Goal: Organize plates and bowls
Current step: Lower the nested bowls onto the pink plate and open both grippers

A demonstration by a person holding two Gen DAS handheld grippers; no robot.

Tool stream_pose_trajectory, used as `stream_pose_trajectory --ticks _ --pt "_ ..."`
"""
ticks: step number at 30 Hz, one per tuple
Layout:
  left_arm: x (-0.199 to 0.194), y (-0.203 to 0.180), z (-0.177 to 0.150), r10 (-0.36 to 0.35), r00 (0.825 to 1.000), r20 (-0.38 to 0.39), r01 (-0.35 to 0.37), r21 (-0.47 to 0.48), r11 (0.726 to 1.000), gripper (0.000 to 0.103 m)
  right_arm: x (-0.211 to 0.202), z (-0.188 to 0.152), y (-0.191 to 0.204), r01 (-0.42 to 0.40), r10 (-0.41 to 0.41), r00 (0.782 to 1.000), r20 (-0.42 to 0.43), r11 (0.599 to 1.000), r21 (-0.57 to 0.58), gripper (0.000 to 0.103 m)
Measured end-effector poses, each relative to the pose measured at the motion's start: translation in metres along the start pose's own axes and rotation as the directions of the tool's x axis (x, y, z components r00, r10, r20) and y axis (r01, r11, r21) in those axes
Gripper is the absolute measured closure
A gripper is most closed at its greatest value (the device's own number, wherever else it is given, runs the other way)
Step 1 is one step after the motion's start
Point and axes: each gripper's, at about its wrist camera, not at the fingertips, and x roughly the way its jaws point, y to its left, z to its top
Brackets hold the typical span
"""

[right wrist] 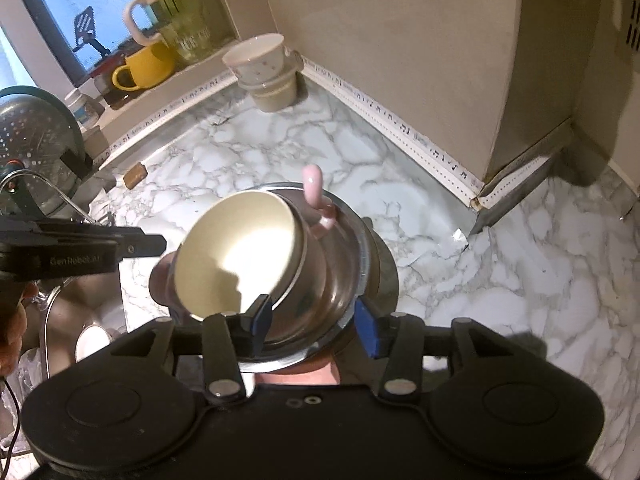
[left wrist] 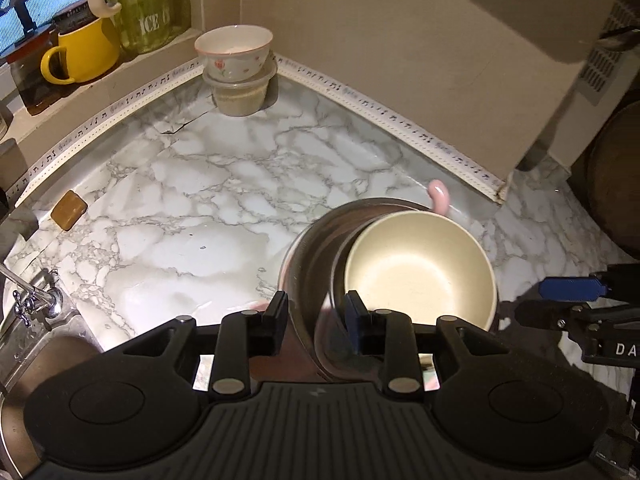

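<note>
A steel bowl point(left wrist: 316, 248) holds a tilted cream cup point(left wrist: 416, 268) with a pink handle point(left wrist: 439, 197), above the marble counter point(left wrist: 192, 200). My left gripper point(left wrist: 316, 308) is shut on the steel bowl's rim. In the right wrist view the same steel bowl point(right wrist: 340, 264), cream cup point(right wrist: 240, 252) and pink handle point(right wrist: 316, 196) sit between the fingers of my right gripper point(right wrist: 312, 316). Its jaws stand wide, straddling the bowl's rim. A floral bowl point(left wrist: 234, 54) sits stacked on a beige container point(left wrist: 240, 96) in the far corner, and it also shows in the right wrist view point(right wrist: 260, 60).
A yellow mug point(left wrist: 80, 50) and a green jar point(left wrist: 148, 4) stand on the window ledge. A brown soap bar point(left wrist: 69, 209) lies at the counter's left. A sink and tap point(left wrist: 32, 300) are at left. A colander point(right wrist: 32, 148) hangs at left. A wall corner point(right wrist: 480, 196) juts in at right.
</note>
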Motion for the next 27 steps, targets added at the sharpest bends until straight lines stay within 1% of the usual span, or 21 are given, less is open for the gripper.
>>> stream_pose_trajectory --ticks 3,6,9,13,17,18,19,20,21,23,27 --pt "-0.008 -0.003 -0.009 -0.025 0.999 0.02 0.025 0.025 0.999 0.074 -0.008 -0.007 0.009 -0.002 0.002 1.0 0.021 1.0 0.015 0.055" --pt "-0.016 -0.008 -0.018 -0.051 0.998 0.046 0.049 0.056 0.997 0.074 -0.018 -0.017 0.019 0.016 -0.017 0.998 0.063 1.0 0.019 0.052" --pt "-0.026 -0.012 -0.029 -0.07 0.995 0.073 0.064 0.09 0.994 0.074 -0.026 -0.028 0.028 0.014 -0.016 0.995 0.103 1.0 0.021 0.05" --pt "-0.038 -0.016 -0.043 -0.077 0.991 0.111 0.061 0.134 0.989 0.073 -0.034 -0.043 0.038 0.017 -0.021 0.987 0.158 0.999 0.03 0.046" --pt "-0.049 -0.018 -0.056 -0.087 0.983 0.16 0.057 0.183 0.981 0.073 -0.043 -0.055 0.047 0.029 -0.036 0.976 0.217 0.999 0.032 0.042" --pt "-0.051 -0.019 -0.058 -0.09 0.981 0.17 0.057 0.19 0.98 0.067 -0.045 -0.058 0.049 0.033 -0.04 0.972 0.231 0.999 0.033 0.04" --pt "-0.053 -0.019 -0.061 -0.096 0.979 0.178 0.061 0.193 0.979 0.059 -0.047 -0.061 0.051 0.039 -0.046 0.969 0.244 0.999 0.033 0.039" --pt "-0.054 -0.018 -0.063 -0.103 0.977 0.188 0.067 0.19 0.979 0.037 -0.048 -0.063 0.053 0.046 -0.052 0.965 0.257 0.998 0.032 0.039" --pt "-0.056 -0.018 -0.066 -0.109 0.974 0.2 0.072 0.186 0.98 0.025 -0.049 -0.065 0.055 0.049 -0.055 0.962 0.267 0.998 0.03 0.039" --pt "-0.06 -0.018 -0.07 -0.119 0.965 0.232 0.074 0.193 0.978 0.025 -0.051 -0.069 0.057 0.055 -0.062 0.957 0.284 0.998 0.031 0.038" --pt "-0.065 -0.02 -0.077 -0.131 0.957 0.258 0.076 0.213 0.974 0.025 -0.054 -0.078 0.059 0.05 -0.061 0.949 0.31 0.998 0.044 0.031"
